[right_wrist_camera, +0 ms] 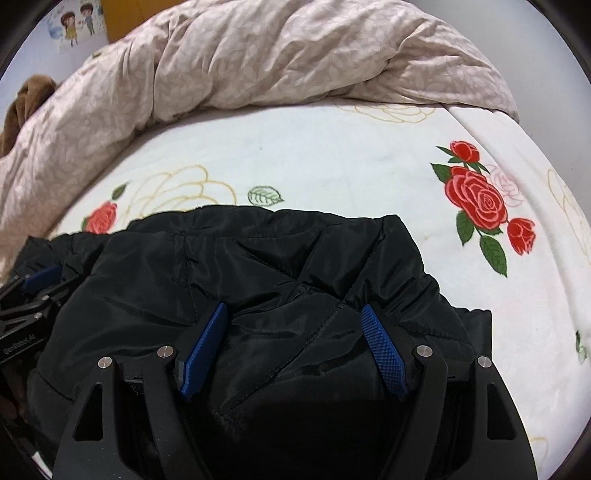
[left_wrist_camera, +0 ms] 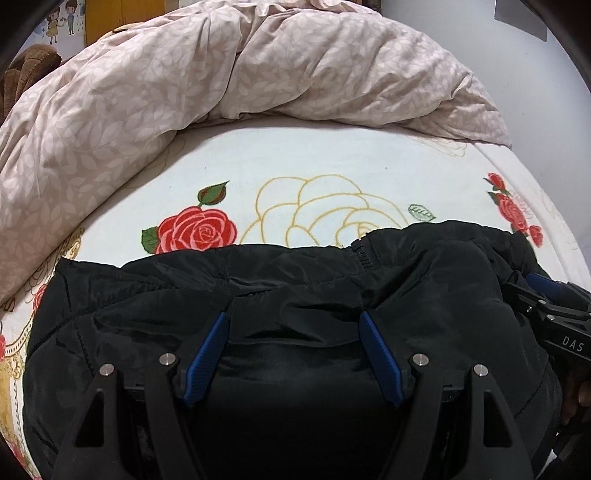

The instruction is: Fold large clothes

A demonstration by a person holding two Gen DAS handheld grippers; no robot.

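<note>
Two handheld grippers, both over one garment. Left gripper (left_wrist_camera: 293, 321): blue-padded fingers (left_wrist_camera: 205, 356) spread wide, fabric bulging up between them but not pinched. Right gripper (right_wrist_camera: 295, 314): blue fingers (right_wrist_camera: 384, 352) likewise set wide apart, with a puffed ridge of cloth rising in the gap, nothing clamped. Each tool appears at the edge of the other's view, the right one at the far right of the left wrist view, the left one at the far left of the right wrist view.

Item: black padded jacket (left_wrist_camera: 314, 288) (right_wrist_camera: 258, 266), quilted, shiny shell, bunched in a folded heap at the near edge of the bed, directly under both grippers. A zipper (left_wrist_camera: 364, 254) shows at its far edge in the left wrist view.

Support: white bedsheet (left_wrist_camera: 332, 155) (right_wrist_camera: 332, 155) printed with red roses and gold outline flowers, bare beyond the jacket.

Far side: crumpled beige duvet (left_wrist_camera: 184, 74) (right_wrist_camera: 258, 55) with a leaf pattern, heaped along the far and left edges of the bed.

Far left corner: brown fabric (left_wrist_camera: 26, 70), partly hidden; cartoon wall sticker (right_wrist_camera: 74, 26) above it.
</note>
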